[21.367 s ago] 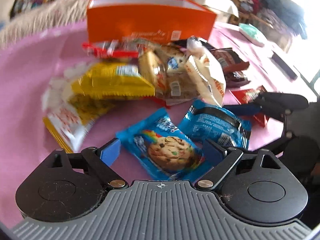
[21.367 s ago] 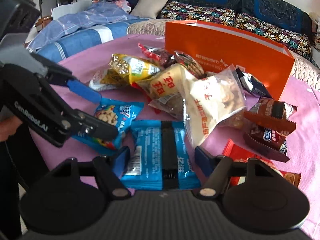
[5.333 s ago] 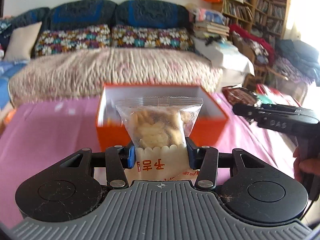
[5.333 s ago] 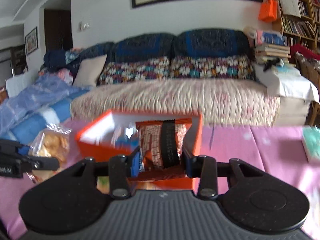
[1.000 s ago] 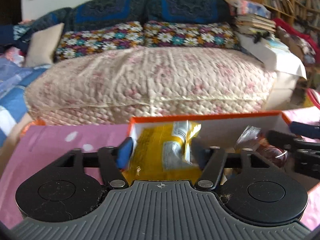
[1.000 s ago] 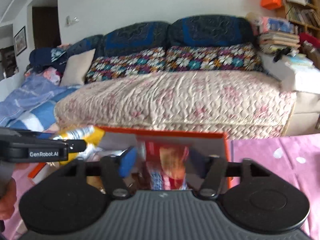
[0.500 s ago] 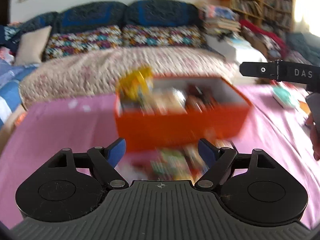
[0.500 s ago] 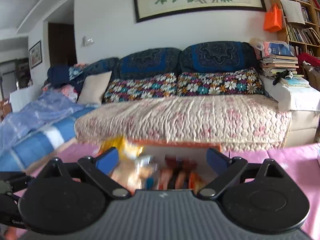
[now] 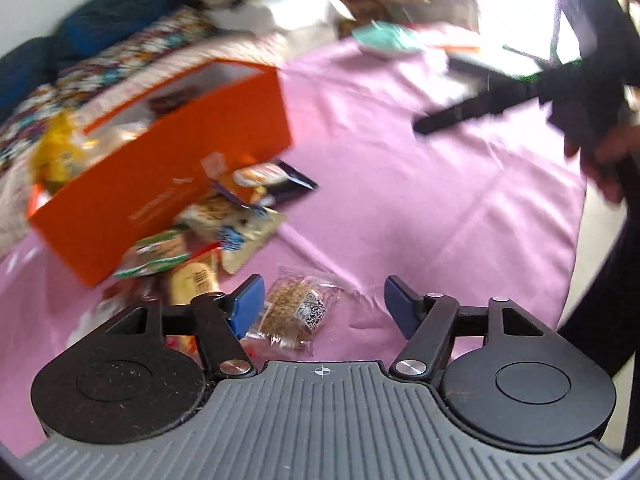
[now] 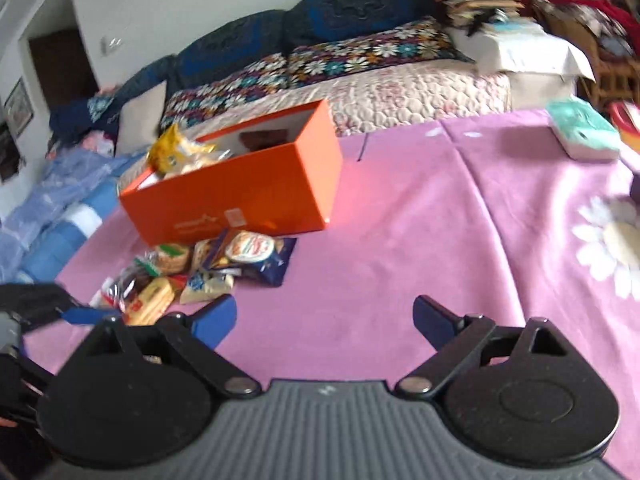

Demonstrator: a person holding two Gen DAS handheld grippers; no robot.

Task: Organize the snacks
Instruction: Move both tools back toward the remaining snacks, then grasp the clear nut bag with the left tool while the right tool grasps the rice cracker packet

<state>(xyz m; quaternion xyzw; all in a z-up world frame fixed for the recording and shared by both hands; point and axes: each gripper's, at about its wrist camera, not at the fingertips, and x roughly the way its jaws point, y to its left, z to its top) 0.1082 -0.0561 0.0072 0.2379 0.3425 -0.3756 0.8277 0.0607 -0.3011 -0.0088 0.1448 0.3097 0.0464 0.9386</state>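
A quilted sofa with floral cushions stands behind the pink-clothed table, under a white wall.

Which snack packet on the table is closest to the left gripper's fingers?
The clear packet with brown biscuits and a QR label, lying apart from the pile, just inside the left finger.

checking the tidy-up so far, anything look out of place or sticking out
Yes. A yellow packet pokes up above the rim at the left end of the orange box instead of lying inside. A loose heap of snack packets lies on the pink cloth in front of the box, and a clear-wrapped cracker packet lies apart from it.
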